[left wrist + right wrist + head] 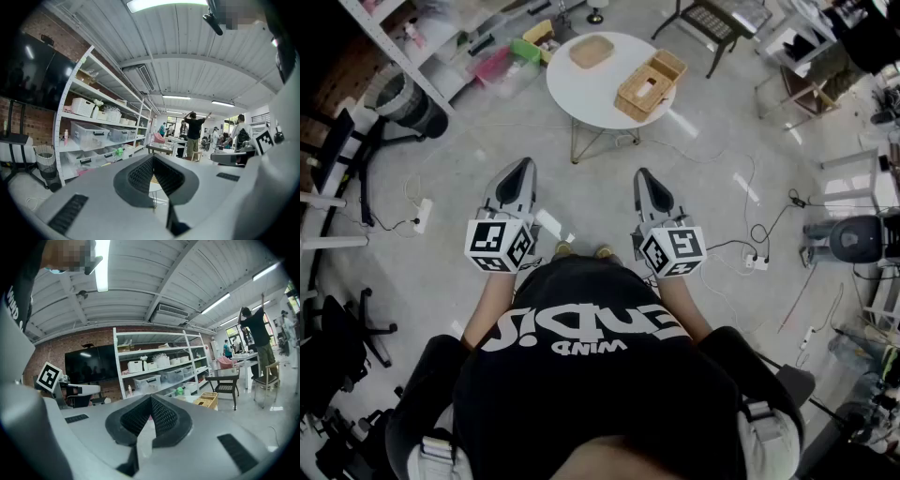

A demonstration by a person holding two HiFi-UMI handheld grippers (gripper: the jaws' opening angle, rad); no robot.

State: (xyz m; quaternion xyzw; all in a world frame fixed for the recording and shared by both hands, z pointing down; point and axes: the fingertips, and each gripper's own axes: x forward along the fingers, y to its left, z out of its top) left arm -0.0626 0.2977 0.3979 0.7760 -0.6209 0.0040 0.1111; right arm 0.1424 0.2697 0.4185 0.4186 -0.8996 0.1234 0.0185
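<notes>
Holding both tools out in front of your waist, you have nothing in either one. Your left gripper [524,166] has its two jaws pressed together at the tips, the ribbed black pads meeting with nothing between them. Your right gripper [643,175] stands the same way, closed and empty. Neither touches anything, and they point side by side toward the round white table on thin wire legs [581,97], which stands apart from them across a stretch of bare grey floor.

Two things sit on that table. The rectangular woven wicker box with a slot in its lid [650,85] lies on the right half, near the edge. The shallow woven tray [592,51] lies apart from it toward the far side.

The box looks light and hollow, stiff enough to keep its shape, though the weave would likely give under a hard squeeze. Its rough surface should not slip. You would do best to take it across a short end wall or by the lip of the slot, with the jaws spread wide first. The tray is likely lighter and is best pinched on its rim.
</notes>
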